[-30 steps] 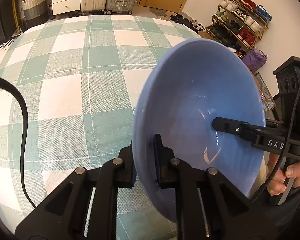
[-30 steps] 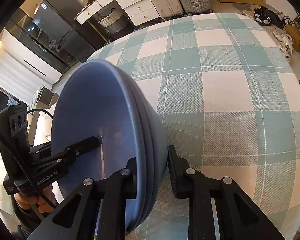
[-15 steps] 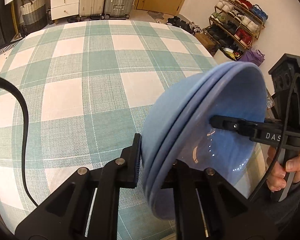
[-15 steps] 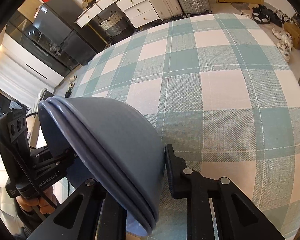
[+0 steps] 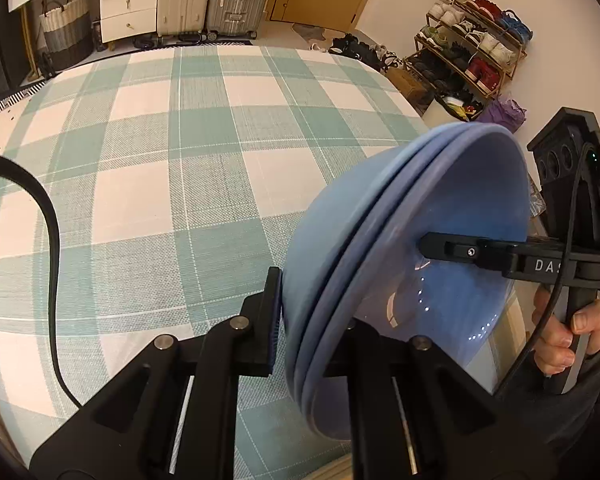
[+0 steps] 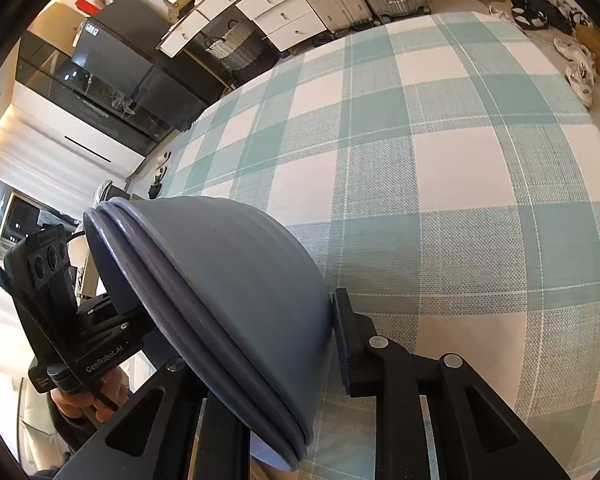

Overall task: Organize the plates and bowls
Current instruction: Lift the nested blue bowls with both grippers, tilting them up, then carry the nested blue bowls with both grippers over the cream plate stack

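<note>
since a second ago the stack of blue bowls has tipped from facing the left gripper to standing nearly on edge, rims running up and away and the hollow turned toward the right gripper, above the checked tabletop. both grippers are clamped on the stack's rim from opposite sides, the left with a finger on the outer wall, the right with a finger on the underside, so neither hand is nearer. readable writing: "das" on the right gripper, "genrobot.ai" on the left.
</note>
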